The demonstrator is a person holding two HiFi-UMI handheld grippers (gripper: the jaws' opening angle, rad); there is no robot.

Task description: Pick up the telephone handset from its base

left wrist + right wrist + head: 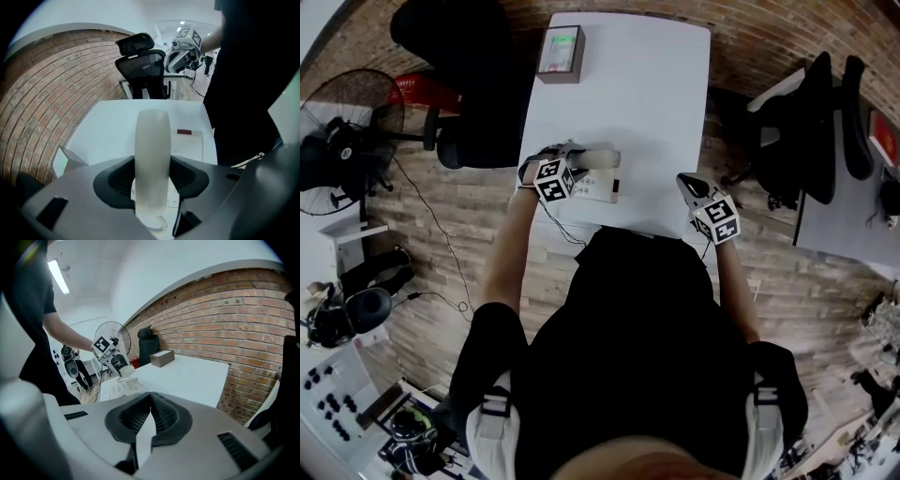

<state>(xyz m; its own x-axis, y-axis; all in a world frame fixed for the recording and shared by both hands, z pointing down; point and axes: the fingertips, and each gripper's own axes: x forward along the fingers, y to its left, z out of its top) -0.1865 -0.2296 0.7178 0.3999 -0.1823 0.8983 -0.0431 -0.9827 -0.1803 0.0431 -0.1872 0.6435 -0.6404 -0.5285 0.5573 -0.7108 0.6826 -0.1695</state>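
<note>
The pale telephone handset [152, 150] stands lengthwise between the jaws of my left gripper [152, 161], which is shut on its middle. Its coiled cord [157, 221] hangs below it. The white phone base [190, 146] lies just under and beside the handset on the white table [647, 103]. In the head view the left gripper [584, 161] holds the handset [602, 157] over the base [598, 189] near the table's front edge. My right gripper [686, 185] hovers at the table's front right corner, shut and empty, its pads [157, 416] touching.
A grey box with a green display [560, 53] stands at the table's far left edge. Black office chairs [464, 84] flank the table, another [811, 127] at the right. A floor fan [342, 131] and cables lie left. A brick wall [243, 329] runs behind.
</note>
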